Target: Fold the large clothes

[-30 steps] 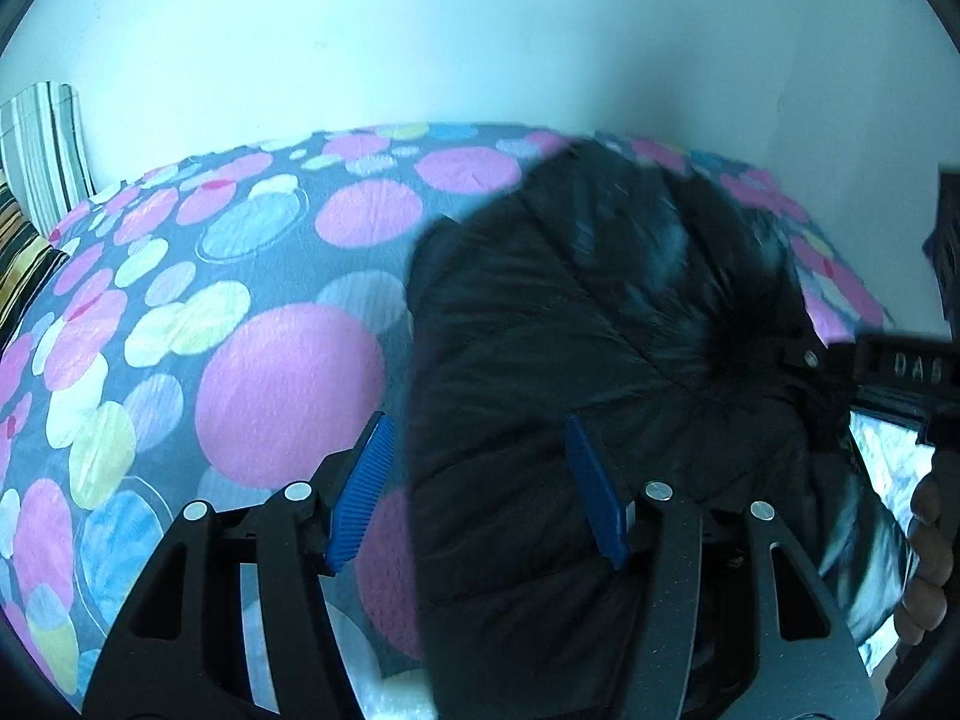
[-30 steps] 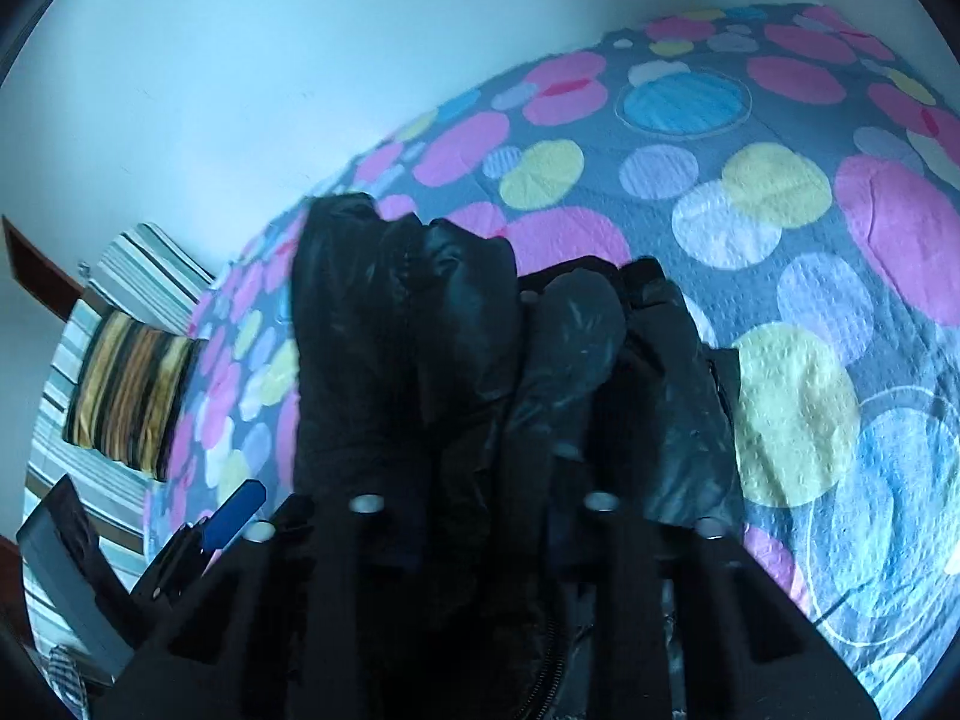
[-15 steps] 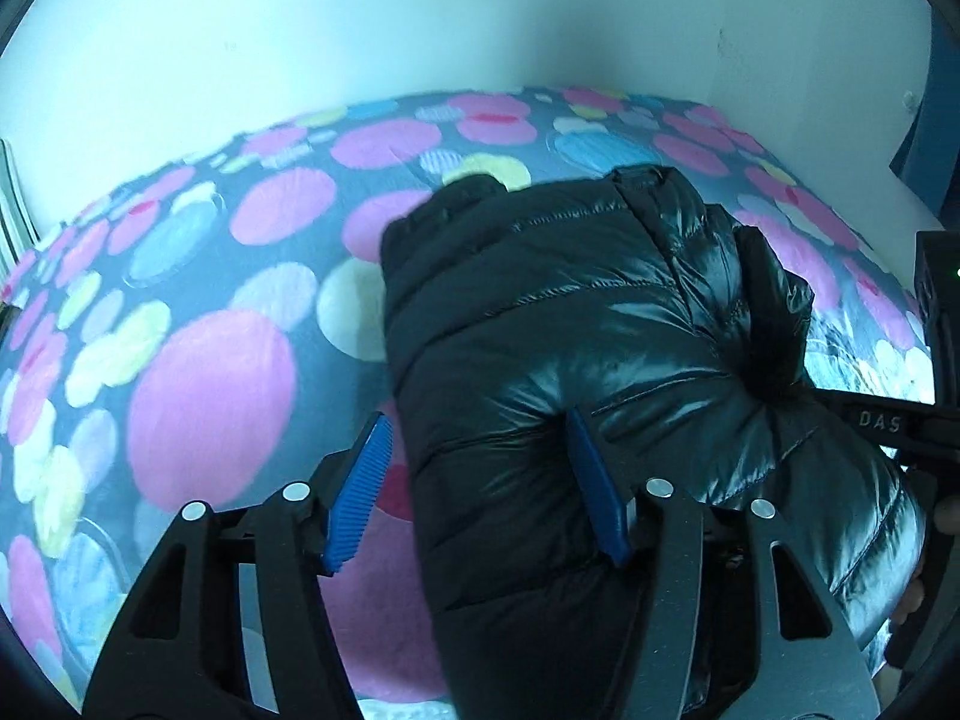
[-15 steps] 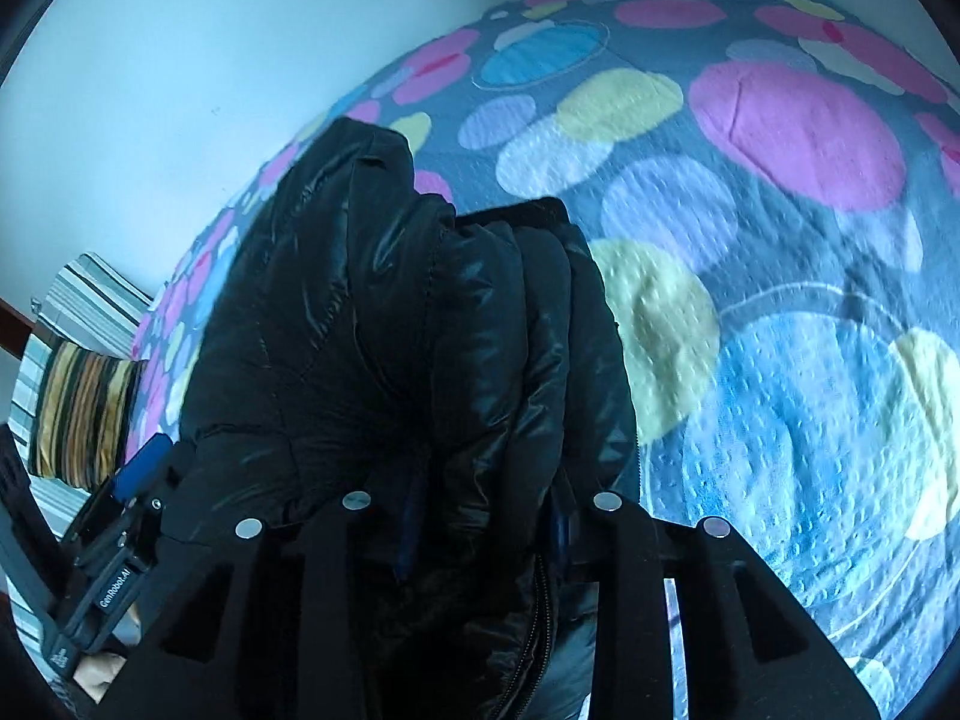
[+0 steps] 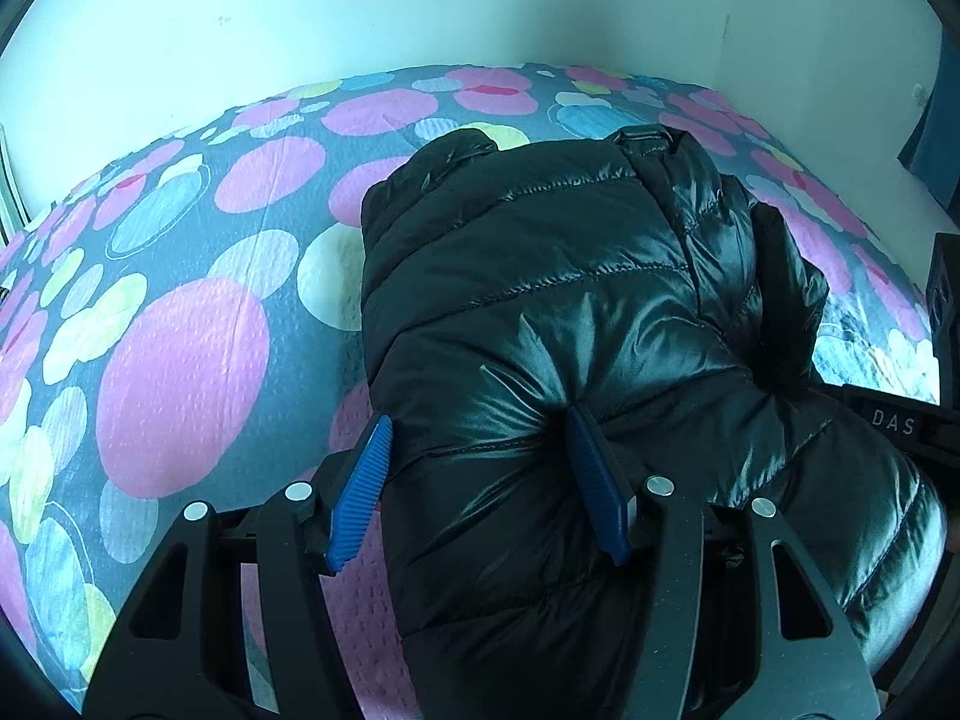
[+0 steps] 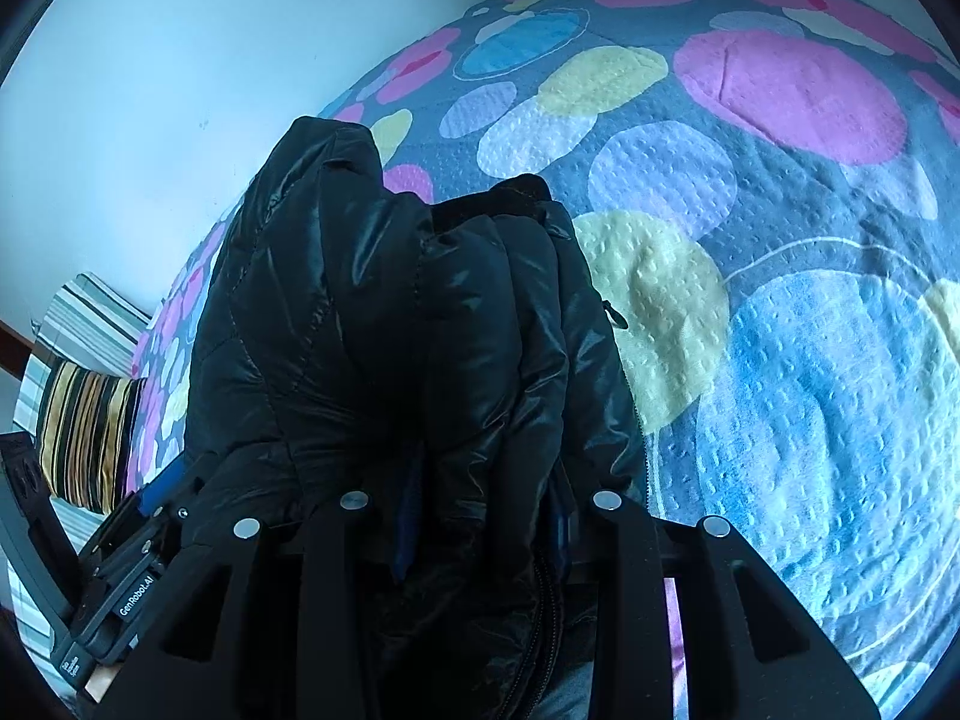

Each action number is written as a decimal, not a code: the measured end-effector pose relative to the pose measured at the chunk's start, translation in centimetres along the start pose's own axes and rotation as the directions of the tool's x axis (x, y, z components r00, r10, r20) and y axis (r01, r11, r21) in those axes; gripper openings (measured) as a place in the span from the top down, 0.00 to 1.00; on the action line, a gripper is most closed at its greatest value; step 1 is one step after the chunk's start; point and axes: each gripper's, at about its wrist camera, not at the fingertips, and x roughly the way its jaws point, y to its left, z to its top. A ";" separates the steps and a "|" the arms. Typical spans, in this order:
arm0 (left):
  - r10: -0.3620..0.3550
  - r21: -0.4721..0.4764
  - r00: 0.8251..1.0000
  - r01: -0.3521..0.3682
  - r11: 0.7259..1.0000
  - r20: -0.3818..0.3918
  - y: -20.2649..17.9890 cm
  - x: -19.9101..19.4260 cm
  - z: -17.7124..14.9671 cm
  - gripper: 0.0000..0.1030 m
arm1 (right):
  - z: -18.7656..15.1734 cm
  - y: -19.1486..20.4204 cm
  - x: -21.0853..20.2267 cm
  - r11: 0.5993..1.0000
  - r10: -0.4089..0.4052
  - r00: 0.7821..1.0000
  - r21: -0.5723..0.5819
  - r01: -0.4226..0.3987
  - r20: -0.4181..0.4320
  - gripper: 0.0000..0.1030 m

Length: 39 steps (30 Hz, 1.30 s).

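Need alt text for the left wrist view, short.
A black puffer jacket, folded into a bundle, lies on a polka-dot bedspread, pinched at its near edge between the blue pads of the left hand-held gripper. A pale wall rises behind the bed.

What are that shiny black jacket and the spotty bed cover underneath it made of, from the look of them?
The black jacket looks like a padded puffer with a thin synthetic shell, likely nylon or polyester: glossy highlights, stitched quilt lines, puffy bulges. The bed cover looks like matte woven or quilted cloth, perhaps cotton: a dimpled, pebbled texture, no shine, printed coloured circles on grey.
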 end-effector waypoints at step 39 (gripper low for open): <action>-0.268 -0.234 0.961 0.246 0.941 -0.064 6.9 6.2 5.8 0.33 | 6.9 -1.4 1.4 0.997 0.041 0.997 0.075 -0.037 -0.064 0.53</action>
